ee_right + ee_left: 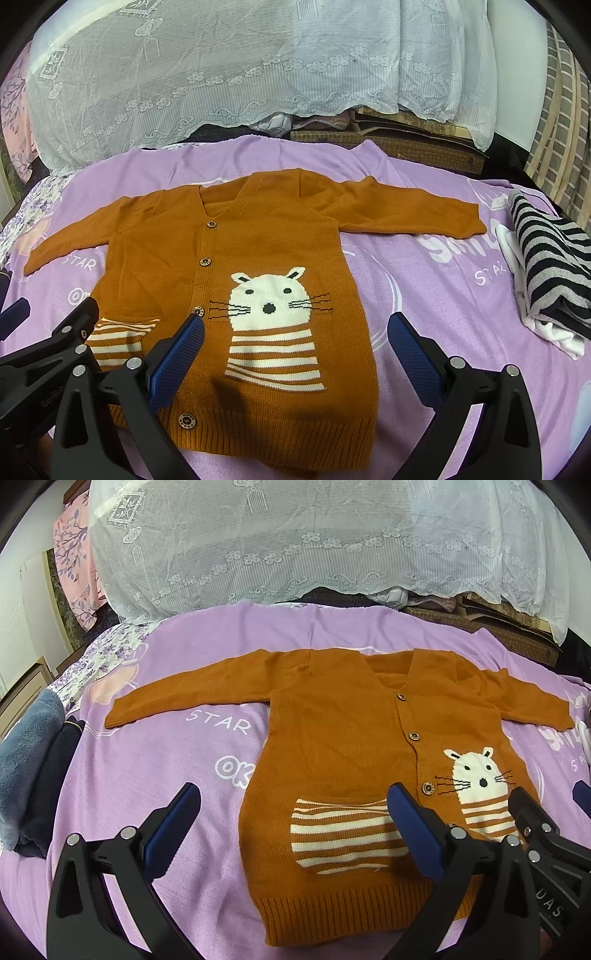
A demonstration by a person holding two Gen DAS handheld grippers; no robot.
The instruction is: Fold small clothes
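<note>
Purple bedspread [192,686] with white lettering fills the bed, and flat on it lies the orange knit cardigan [332,716], front up, both sleeves stretched out to the sides. It's buttoned down the middle, with a white cat face [271,299] on one panel and a striped pocket [343,834] on the other. Near its hem, the left hand-held gripper [291,823] hovers with its blue-padded fingers spread wide apart, holding nothing. The right hand-held gripper [295,350] hangs just beside it, also wide open and empty. Off to 1 side sits a folded black-and-grey striped garment [550,258]; on the other, folded dark blue cloth [29,760]. White lace fabric [295,542] drapes behind the bed.
</note>
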